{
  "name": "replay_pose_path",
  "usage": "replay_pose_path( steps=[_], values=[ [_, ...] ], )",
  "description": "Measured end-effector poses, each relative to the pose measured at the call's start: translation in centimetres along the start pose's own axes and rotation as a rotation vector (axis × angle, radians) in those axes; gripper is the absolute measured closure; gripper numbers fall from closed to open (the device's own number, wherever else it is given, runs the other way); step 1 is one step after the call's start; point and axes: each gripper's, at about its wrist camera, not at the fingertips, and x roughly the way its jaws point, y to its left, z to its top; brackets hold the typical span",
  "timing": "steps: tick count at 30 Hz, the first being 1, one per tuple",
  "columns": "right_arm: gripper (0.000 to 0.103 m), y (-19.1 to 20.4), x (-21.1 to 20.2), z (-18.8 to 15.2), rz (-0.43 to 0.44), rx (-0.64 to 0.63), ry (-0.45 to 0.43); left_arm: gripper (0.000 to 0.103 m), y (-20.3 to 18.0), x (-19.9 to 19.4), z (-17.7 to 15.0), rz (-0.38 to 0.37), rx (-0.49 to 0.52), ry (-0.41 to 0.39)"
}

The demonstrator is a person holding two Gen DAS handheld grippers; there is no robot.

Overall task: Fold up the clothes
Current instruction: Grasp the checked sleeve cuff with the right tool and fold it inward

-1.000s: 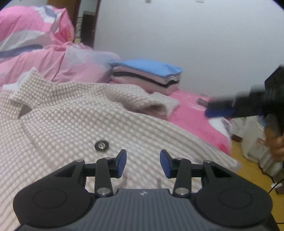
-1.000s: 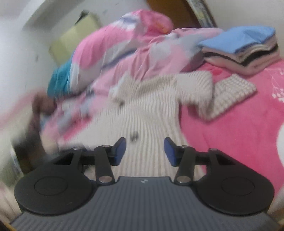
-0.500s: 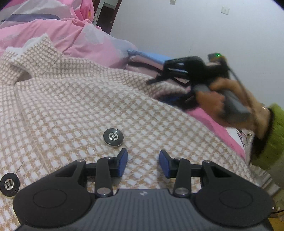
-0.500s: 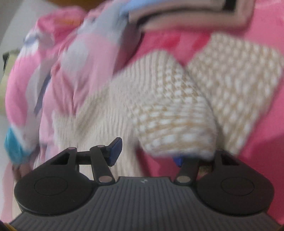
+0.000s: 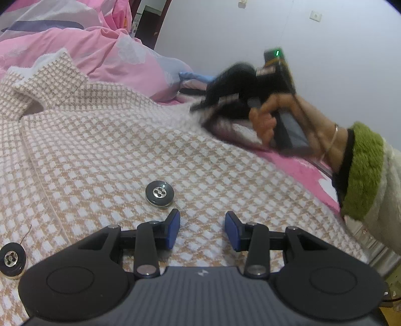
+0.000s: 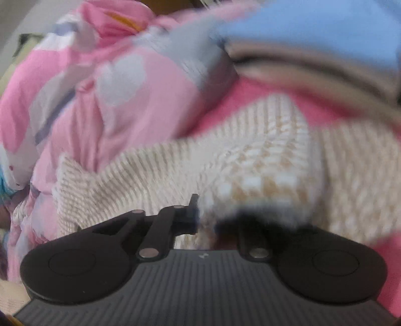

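A beige-and-white checked knit cardigan (image 5: 140,140) lies spread flat, front side up, on a pink bedsheet (image 5: 298,168). In the left wrist view its long axis runs from the pointed collar (image 5: 50,72) at upper left down toward the lower right, so the neck end points away toward a rumpled pink patterned quilt (image 5: 100,42). Two dark round four-hole buttons sit along the front: one (image 5: 160,193) just ahead of the left gripper (image 5: 202,232), the other (image 5: 12,259) at the left edge of that view.

The left gripper hovers low over the cardigan's front with its blue pads (image 5: 173,232) apart and only flat cloth showing between them; nothing is pinched.

The right gripper (image 6: 205,215) has just been closing and its jaws now stand nearly together, clamped on a fold of the cardigan's sleeve (image 6: 265,173), which bunches up over the right-hand finger. In the left wrist view it appears blurred at the cardigan's far right edge, carried by a hand (image 5: 270,117) in a sleeve with a fuzzy green cuff (image 5: 363,170).

Beyond the sleeve lies a stack of folded clothes topped with a blue piece (image 6: 313,22)
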Motion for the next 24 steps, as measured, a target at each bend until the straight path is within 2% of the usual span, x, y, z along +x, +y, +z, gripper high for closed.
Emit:
replay_pose_path(
  steps=[2, 7, 9, 12, 14, 17, 21, 23, 24],
  values=[
    [0.095, 1.1, -0.6, 1.2, -0.013, -0.112, -0.065, 0.062, -0.1, 0.0, 0.1, 0.004, 0.006, 0.004],
    [0.096, 2.5, 1.0, 2.7, -0.063, -0.319, -0.096, 0.062, 0.0, -0.1, 0.0, 0.009, 0.014, 0.005],
    [0.096, 1.9, 1.9, 2.5, -0.084, -0.366, -0.097, 0.062, 0.0, -0.1, 0.0, 0.009, 0.014, 0.004],
    [0.096, 0.2, 3.8, 2.2, -0.136, -0.386, -0.063, 0.062, 0.3, -0.2, 0.0, 0.006, 0.012, 0.005],
    [0.091, -1.2, 5.3, 1.8, -0.179, -0.388, -0.020, 0.062, 0.4, -0.2, 0.0, 0.001, 0.007, 0.004],
    [0.089, -1.7, 5.7, 2.0, -0.176, -0.397, 0.000, 0.062, 0.7, -0.2, 0.1, -0.005, -0.001, 0.003],
    [0.075, -2.2, 3.6, 3.7, -0.120, -0.319, 0.122, 0.062, 0.7, -0.2, 0.2, -0.006, -0.002, 0.003],
    [0.059, -2.6, 1.9, 4.5, -0.101, -0.273, 0.183, 0.062, 0.7, -0.3, 0.2, -0.005, -0.002, 0.003],
    [0.046, -2.8, 0.7, 4.4, -0.112, -0.266, 0.192, 0.062, 0.7, -0.3, 0.2, -0.006, -0.001, 0.003]
  ],
)
